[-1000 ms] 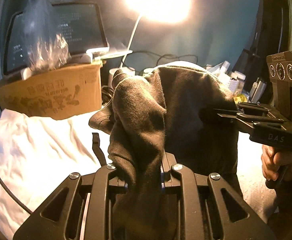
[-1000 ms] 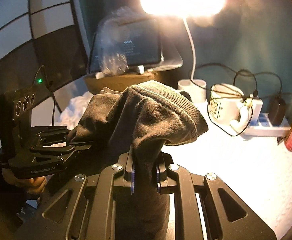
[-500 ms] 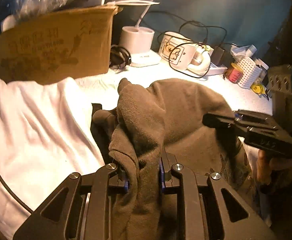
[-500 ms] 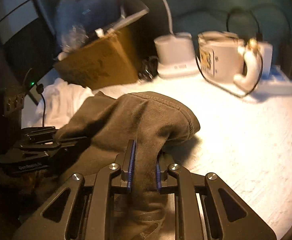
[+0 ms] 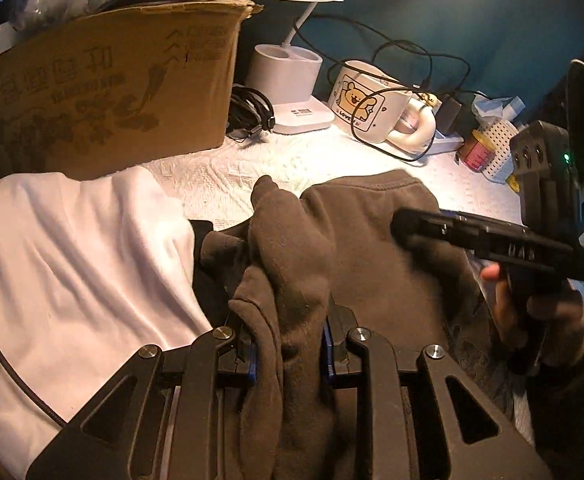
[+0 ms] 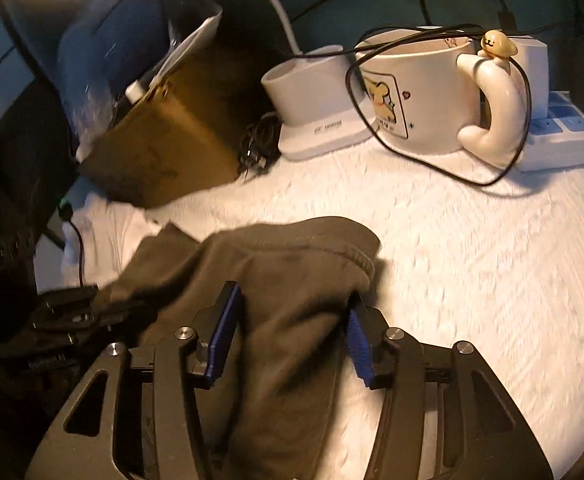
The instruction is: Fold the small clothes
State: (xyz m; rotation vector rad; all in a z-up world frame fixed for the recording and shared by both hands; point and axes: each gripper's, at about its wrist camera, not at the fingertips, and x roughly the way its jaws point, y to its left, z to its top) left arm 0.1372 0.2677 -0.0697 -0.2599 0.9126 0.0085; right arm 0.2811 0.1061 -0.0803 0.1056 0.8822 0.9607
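A dark brown-grey garment (image 5: 371, 240) lies bunched on the white table cover (image 5: 220, 176), its ribbed hem toward the back. My left gripper (image 5: 288, 344) is shut on a thick fold of it at the near edge. In the right wrist view the same garment (image 6: 292, 256) runs between the blue pads (image 6: 224, 332) of my right gripper (image 6: 288, 332), whose jaws are opening; the pads stand clear of the cloth. Seen from the left wrist, the right gripper (image 5: 403, 228) hovers over the garment's right side, held by a hand (image 5: 531, 312). The left gripper (image 6: 76, 308) shows dimly at the left.
A white garment (image 5: 72, 260) lies at the left. Behind it stands a cardboard box (image 5: 104, 92). At the back are a white lamp base (image 5: 292, 88), a bear mug (image 6: 415, 92) draped with black cable, and a power strip (image 6: 563, 136). Small jars (image 5: 479, 152) sit far right.
Both grippers came down and brought the raised garment onto the table. The right gripper's jaws, shut on the cloth before, have spread wide. The left gripper keeps its hold.
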